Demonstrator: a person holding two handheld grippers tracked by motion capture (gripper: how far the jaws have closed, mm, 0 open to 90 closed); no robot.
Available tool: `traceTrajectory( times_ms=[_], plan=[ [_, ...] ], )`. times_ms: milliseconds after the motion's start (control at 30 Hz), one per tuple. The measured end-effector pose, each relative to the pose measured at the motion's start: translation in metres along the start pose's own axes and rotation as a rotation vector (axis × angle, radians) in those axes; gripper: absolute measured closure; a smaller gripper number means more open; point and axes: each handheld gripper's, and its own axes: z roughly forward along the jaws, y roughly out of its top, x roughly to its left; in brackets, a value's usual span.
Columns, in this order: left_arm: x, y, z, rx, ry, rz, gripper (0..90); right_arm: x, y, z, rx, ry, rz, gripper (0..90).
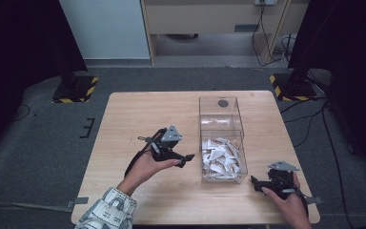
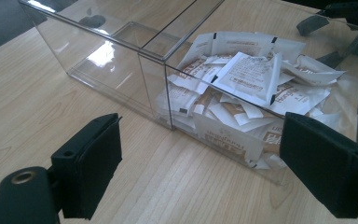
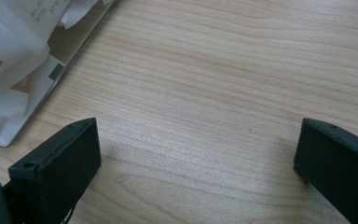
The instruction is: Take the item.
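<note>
From above, the left claw [image 1: 183, 160] is held over the wooden worktop [image 1: 138, 114] by the person's left hand [image 1: 147, 164], its tips turned toward a clear plastic box [image 1: 219, 107] that stands just beside them. The right claw [image 1: 256, 182], in the right hand [image 1: 286, 198], sits low over the worktop near the box's closest corner, on the opposite side from the left claw.

The high view shows the box split into two compartments: the far one looks bare apart from a dark round spot, the near one holds a heap of white sachets [image 1: 221, 160].

The left gripper view brings that heap close. Its claw [image 2: 200, 158] is spread wide with nothing between the jaws, and straight ahead of it the sachets [image 2: 251, 74] lie jumbled against the clear wall [image 2: 154, 79], some with brown lettering and black edge marks that the high view is too small to show. Beyond the box, dark parts of the other gripper are dimly seen through the plastic.

The right gripper view shows its claw [image 3: 198, 154] also wide and holding nothing, bare wood between the jaws, with a few sachets [image 3: 9, 56] up and to the left of the left jaw.
</note>
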Motion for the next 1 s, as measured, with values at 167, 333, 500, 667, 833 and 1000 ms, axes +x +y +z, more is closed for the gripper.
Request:
traceTrajectory(
  times_ms=[167, 333, 500, 667, 833, 1000],
  plan=[
    [-0.002, 0.007, 0.001, -0.007, 0.027, 0.013, 14.6, 0.0, 0.0, 0.0, 0.0, 0.001, 0.0, 0.8],
    [-0.007, 0.015, 0.001, -0.03, 0.004, 0.021, 18.0, 0.0, 0.0, 0.0, 0.0, 0.001, 0.0, 0.8],
    [-0.013, 0.022, 0.006, -0.034, -0.012, 0.047, 21.1, 0.0, 0.0, 0.0, 0.0, 0.0, 0.0, 0.8],
    [-0.02, 0.026, 0.011, -0.038, -0.044, 0.05, 24.7, 0.0, 0.0, 0.0, 0.0, 0.001, 0.0, 0.8],
    [-0.026, 0.03, 0.018, -0.029, -0.061, 0.068, 26.6, 0.0, 0.0, 0.0, 0.0, 0.0, 0.0, 0.8],
    [-0.032, 0.034, 0.026, -0.023, -0.074, 0.081, 28.8, 0.0, 0.0, 0.0, -0.002, -0.001, 0.001, 0.8]
  ],
)
